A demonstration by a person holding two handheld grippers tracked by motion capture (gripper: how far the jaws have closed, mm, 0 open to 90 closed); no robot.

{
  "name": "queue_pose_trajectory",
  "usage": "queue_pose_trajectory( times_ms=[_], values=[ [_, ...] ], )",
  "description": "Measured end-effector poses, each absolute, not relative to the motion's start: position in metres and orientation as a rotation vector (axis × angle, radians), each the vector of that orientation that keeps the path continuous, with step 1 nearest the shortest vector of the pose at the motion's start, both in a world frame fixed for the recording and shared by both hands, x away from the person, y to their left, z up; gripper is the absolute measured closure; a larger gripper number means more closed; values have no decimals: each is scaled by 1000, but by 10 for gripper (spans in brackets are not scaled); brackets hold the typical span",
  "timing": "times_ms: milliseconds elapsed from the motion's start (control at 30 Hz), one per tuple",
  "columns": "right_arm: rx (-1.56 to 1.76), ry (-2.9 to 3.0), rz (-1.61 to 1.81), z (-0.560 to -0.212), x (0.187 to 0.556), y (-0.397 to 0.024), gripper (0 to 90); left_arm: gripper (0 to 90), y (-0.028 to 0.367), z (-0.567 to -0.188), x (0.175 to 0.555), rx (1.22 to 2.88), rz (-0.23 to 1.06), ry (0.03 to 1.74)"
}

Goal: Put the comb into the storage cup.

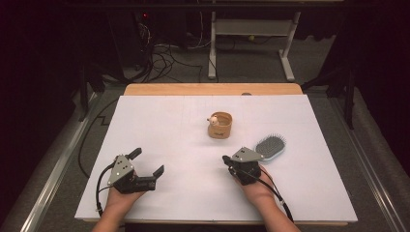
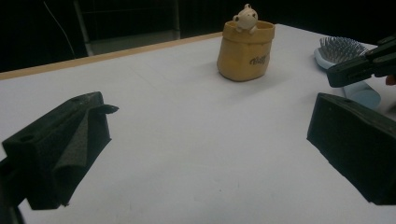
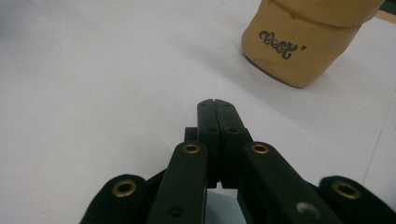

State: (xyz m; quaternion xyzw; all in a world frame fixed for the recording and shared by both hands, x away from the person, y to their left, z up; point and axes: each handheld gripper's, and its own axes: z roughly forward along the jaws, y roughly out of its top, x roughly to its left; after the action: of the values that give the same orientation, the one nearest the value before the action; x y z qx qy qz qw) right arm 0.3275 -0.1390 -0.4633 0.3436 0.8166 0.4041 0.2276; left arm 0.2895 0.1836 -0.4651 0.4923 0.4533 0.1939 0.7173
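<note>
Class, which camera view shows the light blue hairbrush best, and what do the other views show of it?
The high view: the hairbrush lies whole on the white table, bristles up. The left gripper view catches its bristle end behind the right gripper. The right gripper view faces the tan pot instead.

"best" w/ small heart on yellow pot (image 3: 299,42)

Each hand carries a black two-jaw gripper: the left gripper (image 1: 148,163) and right gripper (image 1: 226,159) both wear a grey three-cornered plate on top. Brass-ringed screw holes dot the right one's linkage bars, and a black cable trails from each body toward 5 o'clock.
</note>
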Motion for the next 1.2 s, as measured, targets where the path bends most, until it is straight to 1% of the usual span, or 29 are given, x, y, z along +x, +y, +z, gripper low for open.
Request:
queue_pose_trajectory(
  times_ms=[700, 1200],
  values=[
    [978, 2306, 1058, -465, 323, -150, 900, 3, 183, -464, 288, 1092, 419, 995],
    [930, 2350, 1019, -462, 315, -154, 900, 3, 183, -463, 286, 1089, 417, 990]
  ],
)
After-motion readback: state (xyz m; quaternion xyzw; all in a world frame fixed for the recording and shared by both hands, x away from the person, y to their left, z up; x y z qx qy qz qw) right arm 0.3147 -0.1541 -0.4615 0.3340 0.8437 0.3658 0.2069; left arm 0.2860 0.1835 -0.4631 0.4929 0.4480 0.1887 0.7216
